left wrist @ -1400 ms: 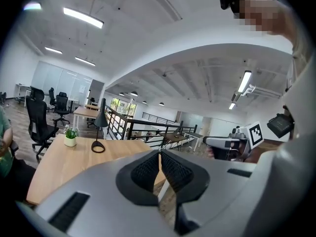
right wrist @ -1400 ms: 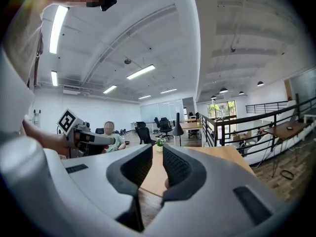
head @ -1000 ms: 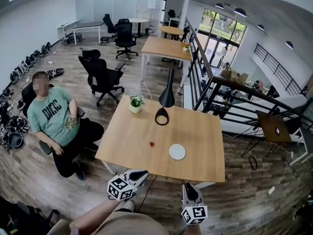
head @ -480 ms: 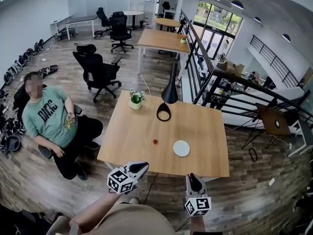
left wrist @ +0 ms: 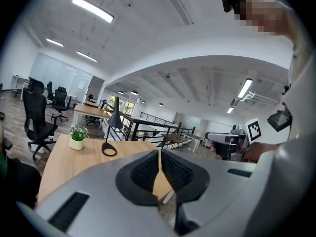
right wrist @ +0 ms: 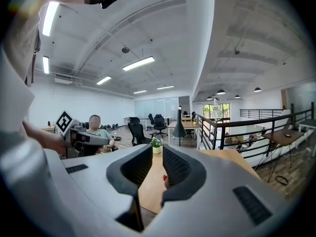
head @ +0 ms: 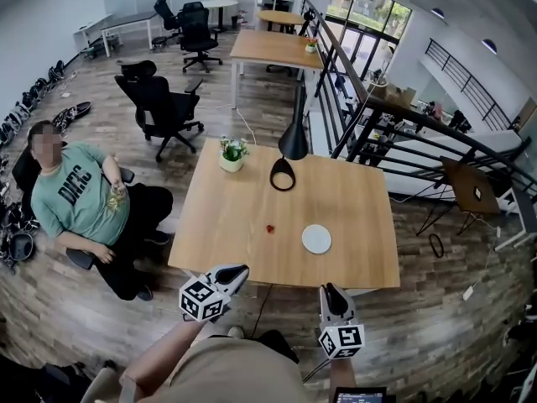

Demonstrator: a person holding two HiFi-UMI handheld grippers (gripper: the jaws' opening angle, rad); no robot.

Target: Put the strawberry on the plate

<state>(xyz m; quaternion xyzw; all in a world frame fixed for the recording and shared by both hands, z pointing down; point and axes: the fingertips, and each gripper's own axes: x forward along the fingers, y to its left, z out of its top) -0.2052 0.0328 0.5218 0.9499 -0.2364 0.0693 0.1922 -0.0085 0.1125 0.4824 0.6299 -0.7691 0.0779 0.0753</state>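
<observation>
A wooden table [head: 252, 217] is standing in an open office with plank flooring, and a black railing [head: 369, 116] is running past its three o'clock side. The strawberry [head: 270, 228] is lying near the table's middle, at nine o'clock of the white plate [head: 316, 238] and apart from it. A lamp [head: 285, 170] and a potted plant [head: 232, 154] are standing toward twelve o'clock. A seated person [head: 80, 200] is waiting at nine o'clock. Both grippers are hovering off the six o'clock edge. The left gripper [head: 237, 270] is showing fingertips pressed together, and the right gripper [head: 330, 290] is showing fingers narrowly apart and empty. In the right gripper view the strawberry is only a speck beside one jaw.
</observation>
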